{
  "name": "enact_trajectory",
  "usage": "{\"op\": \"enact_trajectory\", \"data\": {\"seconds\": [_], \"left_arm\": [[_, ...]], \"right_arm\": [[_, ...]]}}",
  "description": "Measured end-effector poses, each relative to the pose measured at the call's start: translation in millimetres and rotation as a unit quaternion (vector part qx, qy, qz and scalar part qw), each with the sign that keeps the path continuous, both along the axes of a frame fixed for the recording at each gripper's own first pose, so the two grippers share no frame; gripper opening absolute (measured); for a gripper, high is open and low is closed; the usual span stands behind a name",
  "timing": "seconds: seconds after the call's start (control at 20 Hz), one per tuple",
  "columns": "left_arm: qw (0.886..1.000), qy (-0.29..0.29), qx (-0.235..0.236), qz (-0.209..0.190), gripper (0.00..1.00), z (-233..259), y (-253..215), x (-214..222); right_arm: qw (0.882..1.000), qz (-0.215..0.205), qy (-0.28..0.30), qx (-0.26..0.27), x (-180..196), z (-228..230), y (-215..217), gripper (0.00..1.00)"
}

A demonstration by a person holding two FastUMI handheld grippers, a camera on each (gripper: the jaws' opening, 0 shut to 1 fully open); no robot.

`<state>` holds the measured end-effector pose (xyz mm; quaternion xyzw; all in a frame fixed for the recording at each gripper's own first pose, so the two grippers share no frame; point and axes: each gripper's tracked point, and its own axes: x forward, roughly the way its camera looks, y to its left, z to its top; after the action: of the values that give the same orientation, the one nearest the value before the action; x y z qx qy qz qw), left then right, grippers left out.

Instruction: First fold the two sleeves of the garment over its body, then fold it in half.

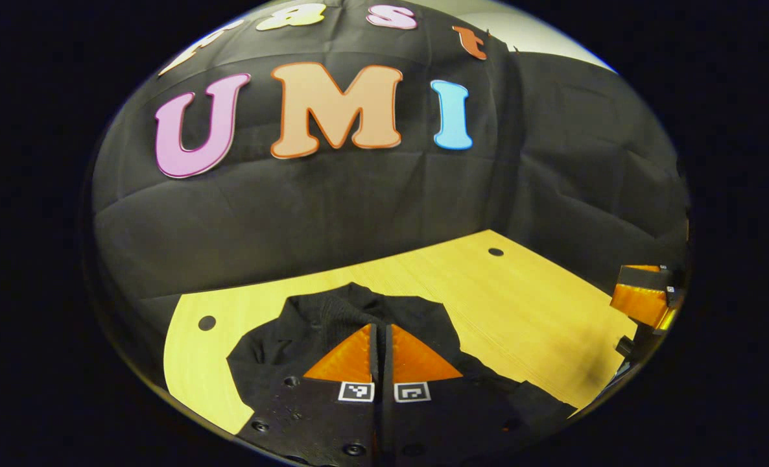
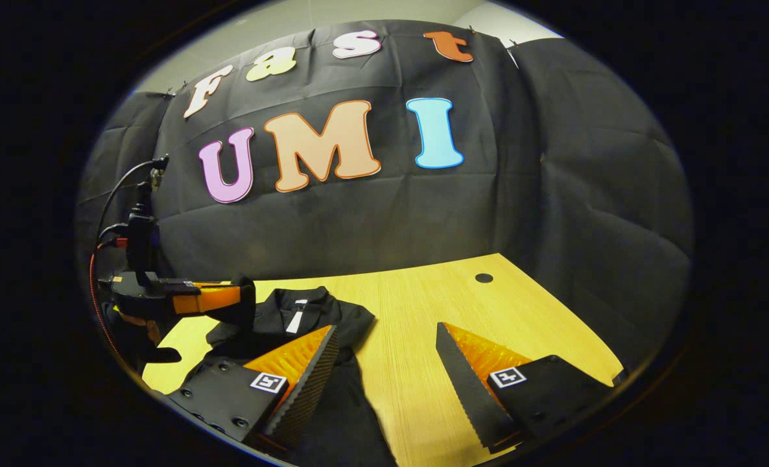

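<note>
A black garment (image 1: 332,311) lies on the wooden table (image 1: 527,305), its collar with a white label (image 2: 297,318) facing the far wall. My left gripper (image 1: 380,327) sits low over it with both fingers pressed together, and a fold of the black cloth bunches at their tips. In the right gripper view that left gripper (image 2: 238,299) shows at the left with dark cloth gathered around its tip. My right gripper (image 2: 384,344) stands open over the garment's (image 2: 345,321) right edge and bare table (image 2: 423,305), nothing between its fingers. In the left gripper view the right gripper (image 1: 647,295) shows at the far right.
Black cloth walls close the table at the back and right. Round holes (image 1: 495,251) (image 1: 207,322) mark the tabletop's far corners. Bare wood stretches right of the garment. Cables (image 2: 109,214) rise from the left gripper's body.
</note>
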<state>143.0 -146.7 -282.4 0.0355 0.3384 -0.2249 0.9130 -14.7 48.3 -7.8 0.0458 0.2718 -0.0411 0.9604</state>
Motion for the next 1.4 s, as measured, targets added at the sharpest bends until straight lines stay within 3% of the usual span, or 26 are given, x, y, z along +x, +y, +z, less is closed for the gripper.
{"op": "enact_trajectory", "data": {"seconds": [0.15,0.25,0.3,0.35,0.45,0.65,0.7,0.75,0.85,1.15,1.2,1.25,1.4], "left_arm": [[1.000,-0.004,-0.008,0.004,0.00,-1.7,-11.5,2.9],[0.999,-0.032,-0.041,0.000,0.59,16.3,-29.4,8.5],[0.998,-0.047,-0.035,0.003,0.89,27.8,-26.7,8.3],[0.998,-0.063,-0.029,0.006,0.96,36.4,-22.6,4.3],[0.996,-0.080,-0.020,0.017,0.97,49.2,-6.9,-4.9],[0.994,-0.086,0.002,0.075,0.94,59.6,48.6,-41.7],[0.993,-0.083,0.008,0.088,1.00,59.8,63.6,-53.4],[0.992,-0.081,0.014,0.099,0.94,58.4,78.1,-65.4],[0.990,-0.076,0.024,0.121,0.94,55.3,107.8,-90.4],[0.985,-0.029,0.042,0.162,0.94,35.2,171.6,-161.7],[0.985,-0.022,0.046,0.166,0.94,30.7,179.4,-172.0],[0.984,-0.012,0.048,0.170,0.93,24.2,185.7,-182.4],[0.981,0.021,0.058,0.181,0.94,0.7,203.9,-213.2]], "right_arm": [[1.000,-0.004,0.003,0.000,-3.1,-4.2,-6.6,0.98],[1.000,-0.002,0.004,0.001,-5.3,-5.5,-8.7,0.98],[1.000,0.001,0.004,0.002,-5.9,-6.7,-9.3,0.98],[1.000,0.005,0.004,0.003,-5.8,-9.6,-10.3,0.98],[1.000,0.021,0.008,0.010,-7.8,-15.7,-8.4,0.94],[0.998,0.055,0.011,0.012,-15.1,-28.4,-6.5,0.97],[0.998,0.057,0.020,0.013,-20.0,-32.7,-5.0,0.97],[0.998,0.058,0.024,0.016,-25.3,-35.2,-1.0,0.97],[0.998,0.061,0.024,0.014,-33.4,-36.8,9.1,0.98],[0.996,0.079,0.051,-0.004,-74.4,-50.7,42.7,0.98],[0.995,0.080,0.061,-0.009,-81.6,-57.2,44.4,0.93],[0.994,0.079,0.070,-0.013,-89.7,-63.2,46.4,0.98],[0.992,0.076,0.099,-0.024,-112.7,-80.9,48.9,0.98]]}}
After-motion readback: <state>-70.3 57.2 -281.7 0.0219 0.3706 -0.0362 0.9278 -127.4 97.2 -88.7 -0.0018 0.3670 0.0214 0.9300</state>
